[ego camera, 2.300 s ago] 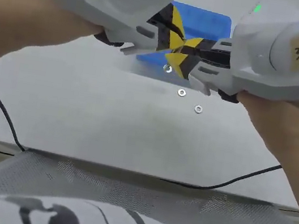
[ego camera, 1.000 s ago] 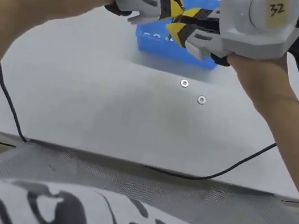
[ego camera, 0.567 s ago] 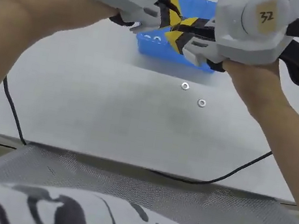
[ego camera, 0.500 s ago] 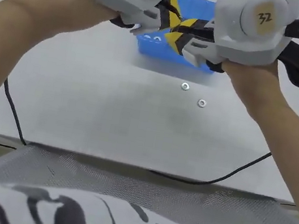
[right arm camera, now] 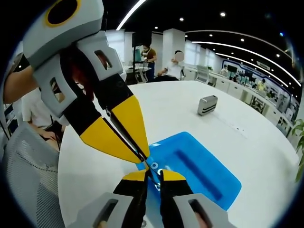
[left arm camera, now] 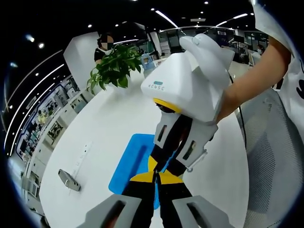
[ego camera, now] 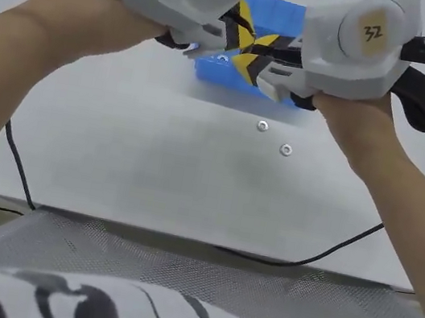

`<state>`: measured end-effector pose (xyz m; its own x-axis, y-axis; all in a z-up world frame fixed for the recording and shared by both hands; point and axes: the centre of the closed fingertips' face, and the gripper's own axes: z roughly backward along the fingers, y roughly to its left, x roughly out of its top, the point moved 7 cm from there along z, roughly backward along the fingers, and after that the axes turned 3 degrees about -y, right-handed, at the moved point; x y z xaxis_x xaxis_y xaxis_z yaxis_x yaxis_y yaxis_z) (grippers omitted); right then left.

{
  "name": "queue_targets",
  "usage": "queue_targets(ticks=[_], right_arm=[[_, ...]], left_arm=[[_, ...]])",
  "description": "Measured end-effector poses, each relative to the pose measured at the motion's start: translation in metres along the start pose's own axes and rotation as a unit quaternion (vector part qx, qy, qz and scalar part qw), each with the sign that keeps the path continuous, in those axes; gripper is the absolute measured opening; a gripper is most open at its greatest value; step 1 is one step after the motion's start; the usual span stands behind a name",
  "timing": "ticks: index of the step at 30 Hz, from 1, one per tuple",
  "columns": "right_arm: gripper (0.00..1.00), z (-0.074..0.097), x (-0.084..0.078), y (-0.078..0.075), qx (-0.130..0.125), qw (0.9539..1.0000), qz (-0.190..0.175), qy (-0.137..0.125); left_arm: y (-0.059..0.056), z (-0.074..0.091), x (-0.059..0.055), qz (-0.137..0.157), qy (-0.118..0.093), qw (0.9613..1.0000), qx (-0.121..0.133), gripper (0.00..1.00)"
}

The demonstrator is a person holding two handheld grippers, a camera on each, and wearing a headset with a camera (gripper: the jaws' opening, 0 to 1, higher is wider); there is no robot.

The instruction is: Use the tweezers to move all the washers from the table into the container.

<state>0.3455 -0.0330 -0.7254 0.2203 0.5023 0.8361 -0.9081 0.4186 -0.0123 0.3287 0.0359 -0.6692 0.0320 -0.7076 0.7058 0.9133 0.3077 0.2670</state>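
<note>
The left tongs (left arm camera: 157, 179) are clenched on the tweezers (right arm camera: 127, 137), whose long axis runs from eleven to five o'clock in the right gripper view. The right tongs (right arm camera: 154, 176) sit nearly closed about the tips, though I cannot tell whether they press. Both hang over the blue container (ego camera: 211, 72). On the bench (ego camera: 132, 154), the first washer (ego camera: 262, 126) and the second washer (ego camera: 286, 149) lie at about five o'clock from the tips in the head view. They are just outside the container's near wall, on the right hand's side.
</note>
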Motion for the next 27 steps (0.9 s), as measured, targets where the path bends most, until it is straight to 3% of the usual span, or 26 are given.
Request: queue_targets(ticks=[6, 15, 23, 27], right_arm=[[0.07, 0.014, 0.009, 0.002, -0.009, 0.9995, -0.016, -0.024], [0.08, 0.043, 0.02, 0.009, -0.024, 0.9976, -0.034, -0.055], [0.09, 0.061, 0.013, 0.015, -0.029, 0.9971, -0.042, -0.057], [0.1, 0.071, 0.005, 0.018, -0.027, 0.9958, -0.064, -0.06]], left_arm=[[0.001, 0.011, 0.011, 0.002, -0.014, 0.9999, 0.006, 0.0], [-0.011, 0.031, 0.036, -0.014, -0.037, 0.9992, 0.001, 0.0], [-0.024, 0.034, 0.05, -0.03, -0.049, 0.9983, -0.013, 0.0], [-0.032, 0.033, 0.054, -0.034, -0.055, 0.9976, -0.026, 0.0]])
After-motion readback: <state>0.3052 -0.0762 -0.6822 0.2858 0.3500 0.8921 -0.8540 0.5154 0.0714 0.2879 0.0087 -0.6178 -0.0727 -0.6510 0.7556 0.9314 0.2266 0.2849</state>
